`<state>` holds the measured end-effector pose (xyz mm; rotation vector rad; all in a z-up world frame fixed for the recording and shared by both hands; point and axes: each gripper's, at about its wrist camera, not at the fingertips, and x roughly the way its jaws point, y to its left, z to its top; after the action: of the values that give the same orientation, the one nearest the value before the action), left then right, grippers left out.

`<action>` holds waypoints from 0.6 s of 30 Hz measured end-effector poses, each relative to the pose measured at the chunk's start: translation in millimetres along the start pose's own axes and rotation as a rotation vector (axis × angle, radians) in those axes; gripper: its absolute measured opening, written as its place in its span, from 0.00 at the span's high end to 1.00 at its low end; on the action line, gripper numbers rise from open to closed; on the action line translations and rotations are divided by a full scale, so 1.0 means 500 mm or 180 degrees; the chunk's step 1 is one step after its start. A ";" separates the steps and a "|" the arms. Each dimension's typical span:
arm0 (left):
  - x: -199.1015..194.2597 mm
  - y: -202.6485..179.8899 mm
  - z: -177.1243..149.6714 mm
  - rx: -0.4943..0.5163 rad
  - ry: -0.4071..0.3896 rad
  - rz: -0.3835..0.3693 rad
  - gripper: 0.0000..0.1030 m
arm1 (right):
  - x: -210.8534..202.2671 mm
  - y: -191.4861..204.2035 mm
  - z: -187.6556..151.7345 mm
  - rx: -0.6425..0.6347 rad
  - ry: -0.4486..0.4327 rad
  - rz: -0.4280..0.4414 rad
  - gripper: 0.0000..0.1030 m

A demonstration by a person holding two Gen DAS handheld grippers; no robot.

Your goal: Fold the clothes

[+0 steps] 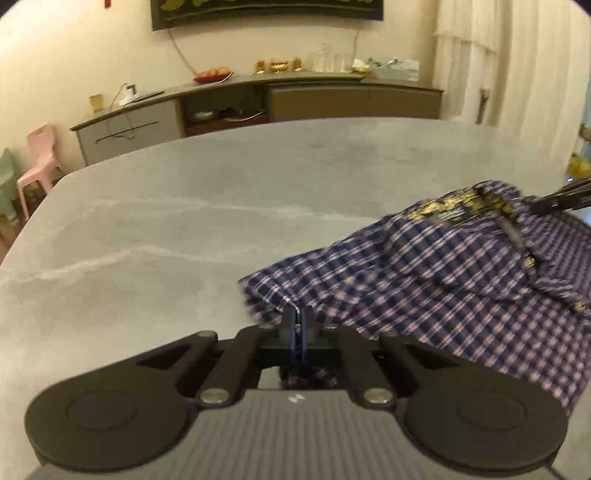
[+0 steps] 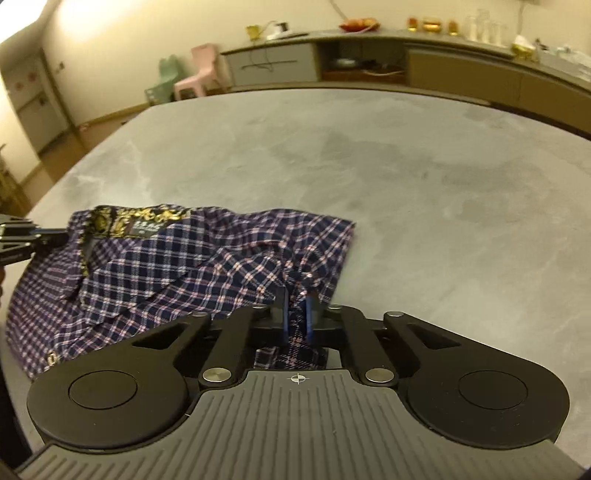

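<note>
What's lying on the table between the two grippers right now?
Only the plaid shirt: its open collar and rumpled front span the stretch from the left gripper to the right gripper, each pinching an edge. The right wrist view shows this.

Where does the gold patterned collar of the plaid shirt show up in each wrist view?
Left wrist view: the collar sits at the right, on the far edge of the plaid shirt, near the right gripper.
Right wrist view: the collar lies at the left, at the shirt's far edge, beside the left gripper.
Shared landmark: the red fruit plate on the sideboard behind the table.
</note>
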<state>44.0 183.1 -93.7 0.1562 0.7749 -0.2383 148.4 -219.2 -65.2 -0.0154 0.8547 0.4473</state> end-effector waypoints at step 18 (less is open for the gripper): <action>-0.157 -0.205 -0.090 -0.0045 -0.0794 -0.0334 0.83 | -0.204 0.158 -0.106 -0.0562 -0.0629 0.0319 0.69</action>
<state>-67.8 106.8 -75.2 0.0706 0.5371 -0.3447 21.6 -195.9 -12.8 -0.0900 0.6218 0.6073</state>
